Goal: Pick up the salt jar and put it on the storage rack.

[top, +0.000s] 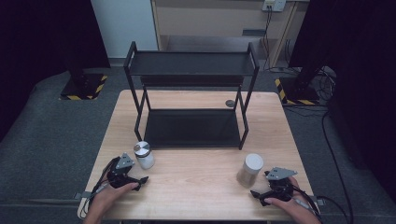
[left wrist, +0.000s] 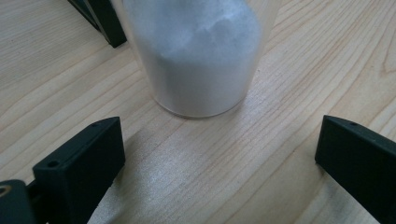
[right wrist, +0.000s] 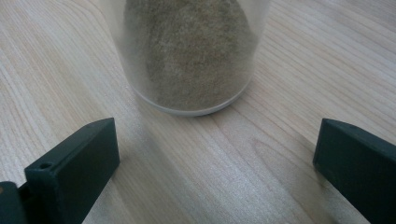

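A clear jar of white powder with a silver lid (top: 143, 155) stands upright on the table's left side. My left gripper (top: 140, 180) sits just in front of it, open, its jaws wide apart with the white-powder jar (left wrist: 198, 56) a short way beyond them. On the right stands a jar of brown powder with a pale lid (top: 250, 170). My right gripper (top: 256, 192) rests beside it at the front right, open, and the brown-powder jar (right wrist: 191, 56) stands just beyond its spread jaws. Neither gripper touches its jar.
A black two-tier metal shelf rack (top: 191, 93) stands at the middle back of the wooden table (top: 201, 186). A small dark round disc (top: 229, 103) lies near the rack's right rear leg. Cables trail off both front corners.
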